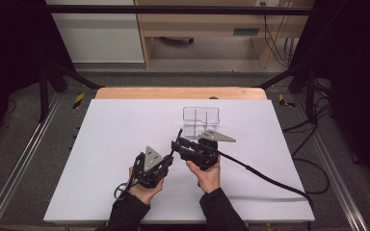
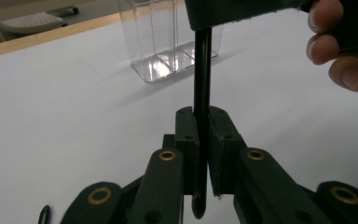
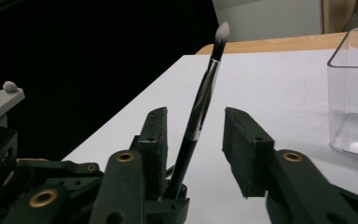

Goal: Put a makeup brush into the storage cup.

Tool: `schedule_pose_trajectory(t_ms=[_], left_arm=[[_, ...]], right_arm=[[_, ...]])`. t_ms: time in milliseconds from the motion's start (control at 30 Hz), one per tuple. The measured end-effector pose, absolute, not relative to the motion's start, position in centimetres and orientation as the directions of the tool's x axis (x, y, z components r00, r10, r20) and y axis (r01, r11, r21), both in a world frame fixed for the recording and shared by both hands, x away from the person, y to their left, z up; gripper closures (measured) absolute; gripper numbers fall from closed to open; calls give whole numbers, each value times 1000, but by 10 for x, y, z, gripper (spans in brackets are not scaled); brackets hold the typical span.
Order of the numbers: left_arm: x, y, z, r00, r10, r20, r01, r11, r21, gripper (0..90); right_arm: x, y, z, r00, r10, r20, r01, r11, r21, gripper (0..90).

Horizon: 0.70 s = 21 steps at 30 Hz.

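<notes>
Black brush stands clamped in my left gripper near desk centre; right gripper jaws gape around it. Closing off-centre could tilt it, missing the clear box.

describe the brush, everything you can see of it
The brush is a slim makeup-type brush: a glossy black handle, a shiny silver ferrule and a small pale, tapered bristle tip pointing up. It stands tilted, raised off the white table. The left gripper is shut on the lower handle, its butt end poking out below the pads. The right gripper stands open around it, the handle near one pad; contact there is unclear. The clear divided box stands beyond.
</notes>
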<state>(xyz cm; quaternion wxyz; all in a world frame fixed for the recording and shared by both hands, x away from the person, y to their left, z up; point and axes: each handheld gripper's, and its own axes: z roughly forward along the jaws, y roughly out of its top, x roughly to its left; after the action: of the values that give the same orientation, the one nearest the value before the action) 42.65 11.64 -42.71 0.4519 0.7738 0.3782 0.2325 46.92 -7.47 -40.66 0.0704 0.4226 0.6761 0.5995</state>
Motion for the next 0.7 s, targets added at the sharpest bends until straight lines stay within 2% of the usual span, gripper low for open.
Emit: schedule_pose_trajectory(t_ms=[467, 700], left_arm=[[425, 114, -427, 600, 800, 5, 382, -292, 877, 830], [425, 113, -427, 602, 799, -2, 383, -287, 878, 827]], right_arm=[[470, -74, -406, -630, 638, 442, 501, -101, 860, 799], [470, -75, -405, -641, 617, 457, 510, -104, 854, 828]])
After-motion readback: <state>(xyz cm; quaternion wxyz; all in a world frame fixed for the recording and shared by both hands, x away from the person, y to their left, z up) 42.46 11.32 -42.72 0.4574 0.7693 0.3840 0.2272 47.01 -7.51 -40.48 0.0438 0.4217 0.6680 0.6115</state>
